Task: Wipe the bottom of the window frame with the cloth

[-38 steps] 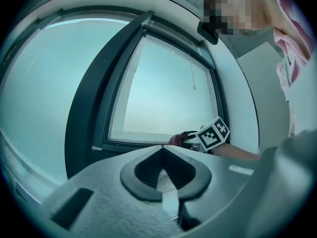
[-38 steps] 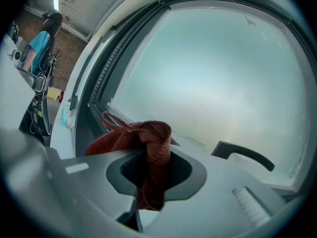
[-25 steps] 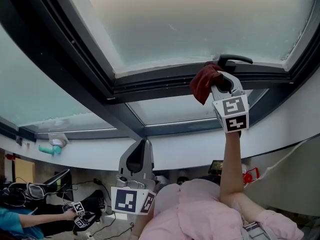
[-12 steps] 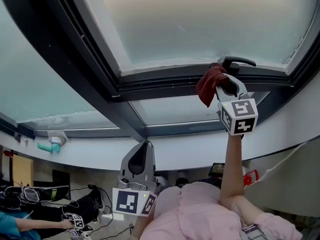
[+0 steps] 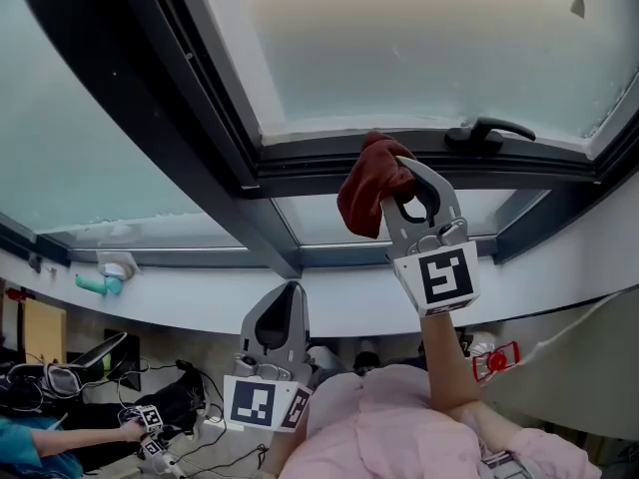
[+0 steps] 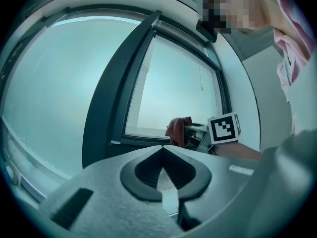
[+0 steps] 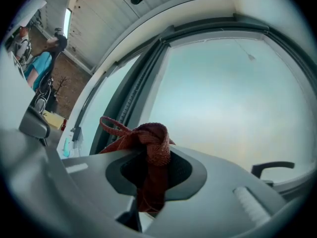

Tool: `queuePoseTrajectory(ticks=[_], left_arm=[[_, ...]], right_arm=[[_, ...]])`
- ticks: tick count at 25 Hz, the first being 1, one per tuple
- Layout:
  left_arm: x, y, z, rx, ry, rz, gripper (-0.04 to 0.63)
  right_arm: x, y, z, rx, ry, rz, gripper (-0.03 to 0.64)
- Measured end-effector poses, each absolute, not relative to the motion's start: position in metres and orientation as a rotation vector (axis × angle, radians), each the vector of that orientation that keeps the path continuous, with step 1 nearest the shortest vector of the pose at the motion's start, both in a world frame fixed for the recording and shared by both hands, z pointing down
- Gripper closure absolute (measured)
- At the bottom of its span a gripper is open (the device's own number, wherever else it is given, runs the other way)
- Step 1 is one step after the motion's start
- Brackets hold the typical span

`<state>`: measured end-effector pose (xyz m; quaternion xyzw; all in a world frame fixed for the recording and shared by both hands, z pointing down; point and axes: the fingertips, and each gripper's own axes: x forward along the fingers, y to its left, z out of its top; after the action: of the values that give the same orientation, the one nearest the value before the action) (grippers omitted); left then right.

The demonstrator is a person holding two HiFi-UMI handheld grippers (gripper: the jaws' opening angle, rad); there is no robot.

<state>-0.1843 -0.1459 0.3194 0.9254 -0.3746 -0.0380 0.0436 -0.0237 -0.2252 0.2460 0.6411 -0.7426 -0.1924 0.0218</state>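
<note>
Between the right jaws: a dark red knotted cloth [image 7: 154,145] is gripped firmly by the right gripper [image 5: 392,180]; a bunched knot and a thin loop are seen above the jaw tips, and a tail is seen hanging down through the gap.
Right gripper: it is held up on an outstretched forearm [image 5: 447,352], with the jaws pointed up toward the window.
Cloth against frame: in the head view the cloth is seen over the dark bottom rail of the window frame [image 5: 300,168], with its top across the rail's lower edge; whether it touches cannot be told.
Handle: a black lever window handle [image 5: 489,130] is mounted on the same rail, to the right of the cloth and apart from it.
Left gripper: the left gripper [image 6: 162,172] is held low, just in front of the pink shirt [image 5: 379,437]; its jaws are closed together with nothing between them, well apart from the cloth.
Pane: a pale frosted glass pane [image 5: 419,38] is seen above the rail.
</note>
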Motion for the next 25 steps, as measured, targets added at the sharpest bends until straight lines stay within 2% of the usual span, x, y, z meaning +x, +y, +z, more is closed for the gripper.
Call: queuePoseTrajectory(ticks=[3, 12, 25], left_arm=[[-0.197, -0.157, 0.318, 2.823, -1.162, -0.118, 0.597], [-0.243, -0.204, 0.311, 2.809, -1.208, -0.11, 0.597], [-0.25, -0.222, 0.307, 2.848, -1.14, -0.088, 0.597]], right_arm=[[-0.067, -0.244, 0.248, 1.837, -2.32, -0.667, 0.54], [-0.166, -0.304, 0.285, 1.62, -2.379, -0.548, 0.538], [-0.181, -0.331, 0.307, 1.575, -2.214, -0.588, 0.541]])
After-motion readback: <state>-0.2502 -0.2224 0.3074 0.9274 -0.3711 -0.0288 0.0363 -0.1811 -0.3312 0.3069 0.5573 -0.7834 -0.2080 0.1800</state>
